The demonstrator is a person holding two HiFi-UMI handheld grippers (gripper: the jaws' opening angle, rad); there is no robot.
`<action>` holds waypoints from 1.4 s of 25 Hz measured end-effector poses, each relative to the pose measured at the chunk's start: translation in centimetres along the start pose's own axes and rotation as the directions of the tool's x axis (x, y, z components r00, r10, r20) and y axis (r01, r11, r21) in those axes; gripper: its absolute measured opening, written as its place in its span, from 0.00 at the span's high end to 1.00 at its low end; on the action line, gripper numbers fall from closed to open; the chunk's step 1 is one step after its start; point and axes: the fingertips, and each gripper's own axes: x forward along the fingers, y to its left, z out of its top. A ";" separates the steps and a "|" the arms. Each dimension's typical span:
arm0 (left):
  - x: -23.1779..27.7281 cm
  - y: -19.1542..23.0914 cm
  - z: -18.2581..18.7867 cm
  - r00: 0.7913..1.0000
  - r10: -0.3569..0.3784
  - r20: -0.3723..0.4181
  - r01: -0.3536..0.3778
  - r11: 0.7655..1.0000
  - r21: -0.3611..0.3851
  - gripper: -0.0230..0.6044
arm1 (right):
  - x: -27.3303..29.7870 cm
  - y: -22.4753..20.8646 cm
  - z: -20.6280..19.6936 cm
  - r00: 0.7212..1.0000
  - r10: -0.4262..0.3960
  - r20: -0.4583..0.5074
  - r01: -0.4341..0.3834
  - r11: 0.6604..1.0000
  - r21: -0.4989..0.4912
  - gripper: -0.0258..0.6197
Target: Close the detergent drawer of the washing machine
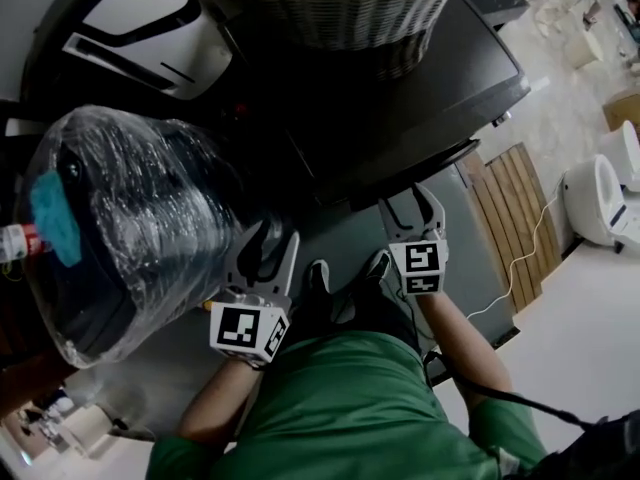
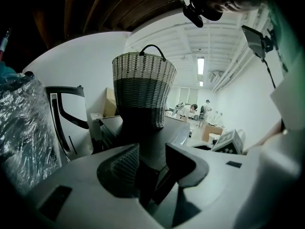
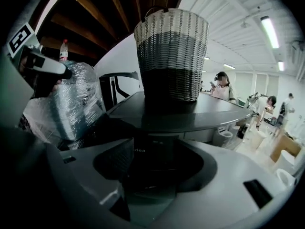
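The dark washing machine point(image 1: 400, 78) stands in front of me with a wicker basket point(image 1: 330, 3) on its top. Its front panel lies in shadow under the top edge. In the left gripper view a dark boxy part point(image 2: 104, 130) juts out at the machine's front left; I cannot tell whether it is the detergent drawer. My left gripper point(image 1: 270, 240) hangs open, short of the machine's front. My right gripper point(image 1: 412, 206) is open just below the front edge, with the machine's front panel point(image 3: 157, 149) seen between its jaws. Neither holds anything.
A bulky object wrapped in clear plastic point(image 1: 120, 218) stands close at the left, beside the left gripper. A white and black appliance point(image 1: 150, 23) sits behind it. A wooden slatted mat point(image 1: 510, 218) and a white cable point(image 1: 530, 243) lie on the floor at the right. People stand far off.
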 end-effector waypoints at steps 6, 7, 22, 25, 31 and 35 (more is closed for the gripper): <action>0.0 -1.5 2.7 0.996 -0.043 0.081 0.041 0.999 0.018 0.67 | -5.2 -1.9 5.1 0.990 -0.017 0.138 0.023 0.999 -0.038 0.56; -0.2 -1.7 3.2 0.995 -0.048 0.091 0.046 0.999 0.021 0.67 | -6.1 -2.1 6.0 0.987 -0.021 0.159 0.028 0.999 -0.043 0.57; -5.4 -3.6 13.6 0.942 -0.104 0.321 0.095 0.995 0.043 0.67 | -20.6 -0.1 22.1 0.883 0.023 0.469 -0.013 1.000 -0.026 0.69; -7.1 -4.0 17.1 0.910 -0.117 0.397 0.099 0.993 0.066 0.67 | -23.6 0.2 25.4 0.841 -0.012 0.541 0.030 0.999 -0.023 0.72; -9.5 -4.8 21.1 0.861 -0.129 0.491 0.073 0.989 0.132 0.67 | -28.1 0.0 28.3 0.772 -0.087 0.630 0.135 0.990 -0.029 0.73; -10.5 -5.0 22.7 0.839 -0.137 0.527 0.068 0.987 0.148 0.67 | -30.7 -0.6 29.1 0.732 -0.128 0.669 0.200 0.979 -0.032 0.74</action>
